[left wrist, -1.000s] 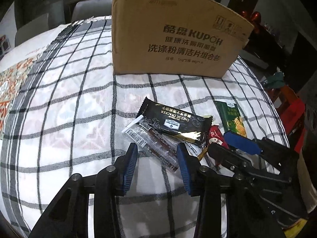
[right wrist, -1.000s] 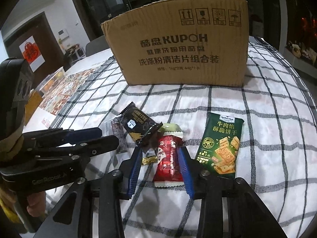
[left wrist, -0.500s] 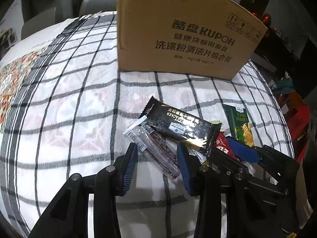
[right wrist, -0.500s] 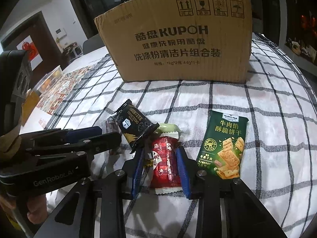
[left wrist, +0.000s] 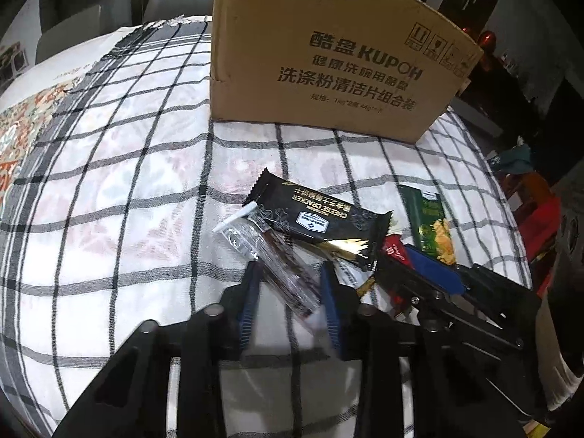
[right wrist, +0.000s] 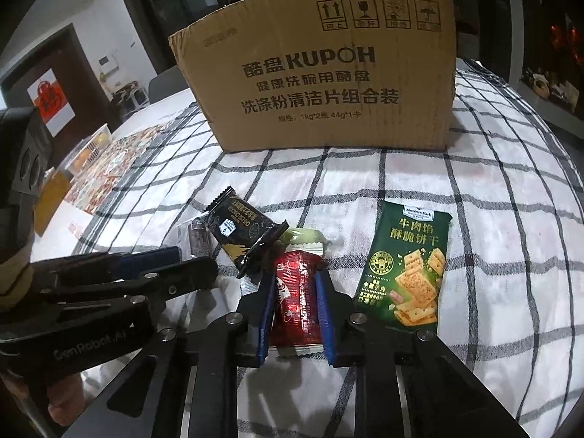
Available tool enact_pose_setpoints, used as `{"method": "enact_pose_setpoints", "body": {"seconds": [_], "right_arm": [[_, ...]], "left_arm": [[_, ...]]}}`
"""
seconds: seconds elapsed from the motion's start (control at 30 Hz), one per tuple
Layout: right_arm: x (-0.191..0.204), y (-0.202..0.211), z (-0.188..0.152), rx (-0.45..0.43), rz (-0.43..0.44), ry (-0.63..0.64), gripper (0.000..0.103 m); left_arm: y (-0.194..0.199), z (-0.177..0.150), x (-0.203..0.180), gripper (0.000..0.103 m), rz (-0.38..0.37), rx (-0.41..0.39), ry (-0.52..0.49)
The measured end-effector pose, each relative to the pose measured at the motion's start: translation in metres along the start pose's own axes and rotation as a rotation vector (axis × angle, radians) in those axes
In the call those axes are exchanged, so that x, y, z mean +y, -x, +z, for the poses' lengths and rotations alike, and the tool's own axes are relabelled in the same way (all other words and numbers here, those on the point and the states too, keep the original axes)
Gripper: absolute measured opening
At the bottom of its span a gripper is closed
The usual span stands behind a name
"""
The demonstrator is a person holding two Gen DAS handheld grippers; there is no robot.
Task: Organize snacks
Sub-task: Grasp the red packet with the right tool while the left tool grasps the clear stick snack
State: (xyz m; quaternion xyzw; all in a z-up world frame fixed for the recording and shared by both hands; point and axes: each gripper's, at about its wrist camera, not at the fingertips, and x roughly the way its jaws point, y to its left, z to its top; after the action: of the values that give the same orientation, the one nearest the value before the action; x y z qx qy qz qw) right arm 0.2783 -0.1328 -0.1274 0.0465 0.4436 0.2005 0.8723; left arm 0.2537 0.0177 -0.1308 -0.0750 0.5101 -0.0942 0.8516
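Several snacks lie on the checked tablecloth in front of a cardboard box (left wrist: 328, 54), which also shows in the right wrist view (right wrist: 321, 73). My left gripper (left wrist: 290, 273) is open with its fingers on either side of a clear-wrapped dark snack bar (left wrist: 277, 259). A black cheese cracker pack (left wrist: 317, 219) lies just beyond it. My right gripper (right wrist: 295, 281) is open with its fingers on either side of a red snack packet (right wrist: 295, 299). A green cracker packet (right wrist: 408, 266) lies to its right. A small pale green candy (right wrist: 303, 237) lies behind the red packet.
The checked cloth (left wrist: 109, 182) covers a round table. A patterned mat (right wrist: 120, 168) and a small tray lie at the far left. Red and dark items (left wrist: 529, 197) stand off the table's right edge. The left gripper's body (right wrist: 109, 292) sits close beside my right gripper.
Both grippers have moved forward and down. The clear-wrapped bar now lies between the left fingers, and the red packet sits deeper between the right fingers, which have narrowed.
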Motion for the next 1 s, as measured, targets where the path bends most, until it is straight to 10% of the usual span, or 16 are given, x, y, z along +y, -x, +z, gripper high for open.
{"method": "enact_pose_setpoints", "body": {"seconds": [1.0], "right_arm": [[0.02,0.07,0.001,-0.138,0.032,-0.039,0.023]], "left_arm": [[0.076,-0.019,-0.018,0.001,-0.093,-0.205,-0.139]]}}
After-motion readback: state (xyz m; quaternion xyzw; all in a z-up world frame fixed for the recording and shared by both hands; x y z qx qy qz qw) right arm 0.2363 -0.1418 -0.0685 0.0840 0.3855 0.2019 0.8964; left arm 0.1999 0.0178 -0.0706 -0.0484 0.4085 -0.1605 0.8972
